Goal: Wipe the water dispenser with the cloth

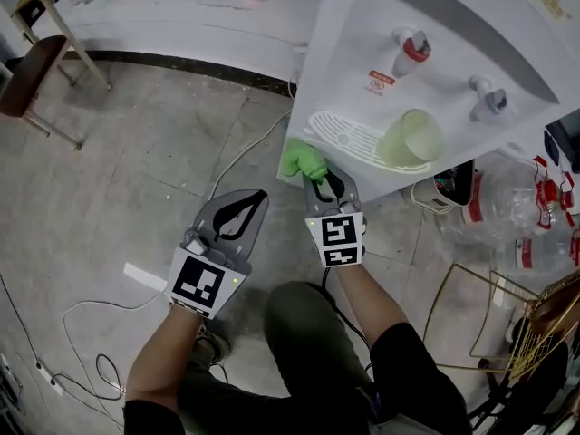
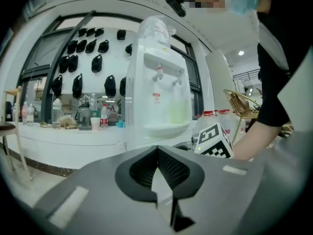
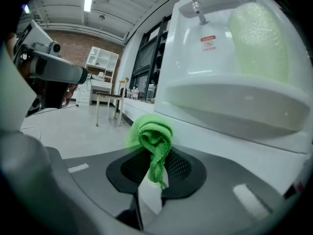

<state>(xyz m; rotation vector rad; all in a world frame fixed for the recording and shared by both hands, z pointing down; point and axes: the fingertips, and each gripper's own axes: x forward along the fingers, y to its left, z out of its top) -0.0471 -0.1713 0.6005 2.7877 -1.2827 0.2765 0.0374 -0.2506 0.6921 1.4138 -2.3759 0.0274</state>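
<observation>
The green cloth [image 1: 302, 159] is a bunched wad clamped in the jaws of the right gripper [image 1: 321, 181]. In the right gripper view the cloth [image 3: 154, 142] bulges past the tips, with a twisted tail hanging down between the closed jaws. It sits at the 7 o'clock corner of the white water dispenser [image 1: 362, 25] in the head view, below the ledge. It appears to press against the panel there, though the contact itself is not clearly visible.

On the dispenser, the ribbed drip tray [image 1: 340, 134] lies at 1 o'clock from the cloth. A pale green cup [image 1: 410, 139] stands at the tray's 3 o'clock end. A red-topped tap [image 1: 412, 48] is above the cup, and a grey tap [image 1: 488, 98] is further toward 2 o'clock.

The left gripper [image 1: 256, 198] is at 8 o'clock from the cloth, over the bare floor and well clear of the dispenser. In the left gripper view its jaws are closed tip to tip with nothing between them, and the dispenser [image 2: 159, 97] stands ahead at 12 o'clock.

Large clear water bottles [image 1: 507, 202] with red caps stand on the floor at 3 o'clock. A gold wire rack [image 1: 507, 324] is at 4 o'clock. A white cable [image 1: 91, 306] loops across the floor at 8 o'clock, and a wooden chair [image 1: 32, 66] stands at 10 o'clock.
</observation>
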